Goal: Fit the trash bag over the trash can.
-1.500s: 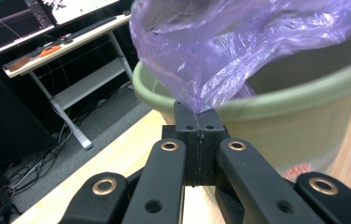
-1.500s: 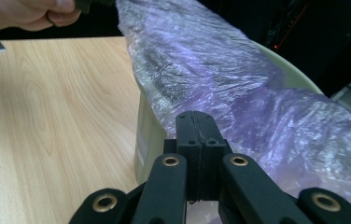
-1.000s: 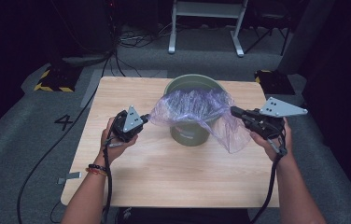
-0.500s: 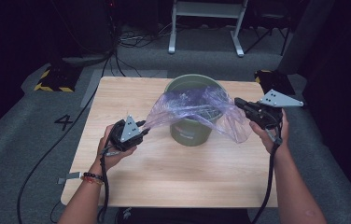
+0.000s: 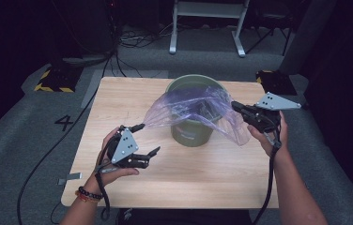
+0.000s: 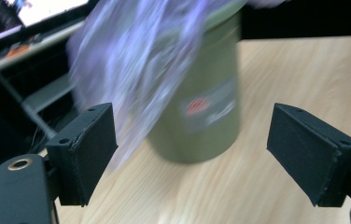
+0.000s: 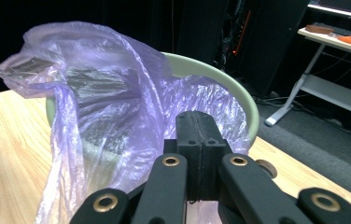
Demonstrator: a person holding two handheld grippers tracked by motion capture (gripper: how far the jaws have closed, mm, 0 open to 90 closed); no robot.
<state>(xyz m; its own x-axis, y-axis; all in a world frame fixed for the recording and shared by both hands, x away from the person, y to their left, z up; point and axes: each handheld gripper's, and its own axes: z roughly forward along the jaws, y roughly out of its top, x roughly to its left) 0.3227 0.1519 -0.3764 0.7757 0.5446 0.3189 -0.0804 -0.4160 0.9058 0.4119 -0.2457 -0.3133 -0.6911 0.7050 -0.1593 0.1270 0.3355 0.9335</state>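
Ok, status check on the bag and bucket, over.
Left hand-held gripper jaws just opened, nothing between them. Right hand-held gripper shut on translucent purple plastic bag, draped over green round bucket. Nothing in the way.

Grey carpet floor (image 5: 34, 140), white desk frame (image 5: 207, 23), seemingly dark surroundings.

From above my side of the table (image 5: 132, 187), the fixed camera looked forward and down, taking in the whole top and the floor beyond. The camera on my left gripper (image 6: 192, 154) sat low and close, facing the green bucket (image 6: 201, 107) side-on. The one on my right gripper (image 7: 197, 135) looked along its jaws across the bucket's rim. All three shared the bucket and its purple bag (image 7: 94, 93).
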